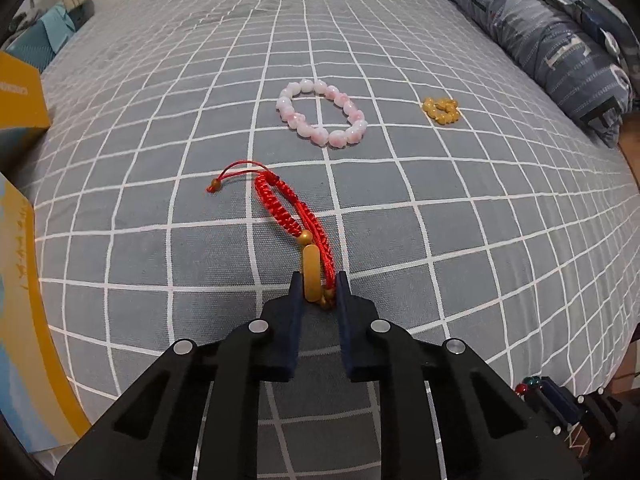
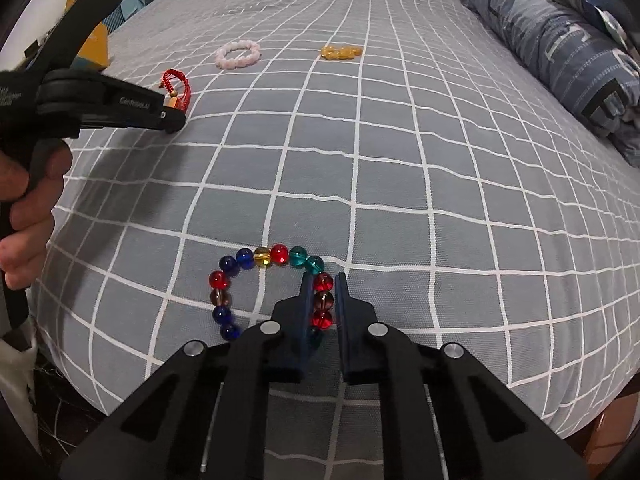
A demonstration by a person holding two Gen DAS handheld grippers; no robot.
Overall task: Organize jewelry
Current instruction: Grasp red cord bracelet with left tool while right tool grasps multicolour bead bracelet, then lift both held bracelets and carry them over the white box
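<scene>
Left gripper point(image 1: 318, 286) clamped on red braided bracelet point(image 1: 292, 208) at lower centre; right gripper point(image 2: 323, 288) pinched on multicoloured bead bracelet point(image 2: 264, 258), lower centre.

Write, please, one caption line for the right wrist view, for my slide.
Right claw shut on multicolored glass bead bracelet on a checked bedsheet.

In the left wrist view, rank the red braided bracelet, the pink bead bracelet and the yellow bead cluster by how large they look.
1. Red braided bracelet, though it lies nearest the camera, held in the left tongs, so its lead is unsure.
2. Pink bead bracelet, looking nearly as large.
3. Yellow bead cluster, clearly smallest.
</scene>
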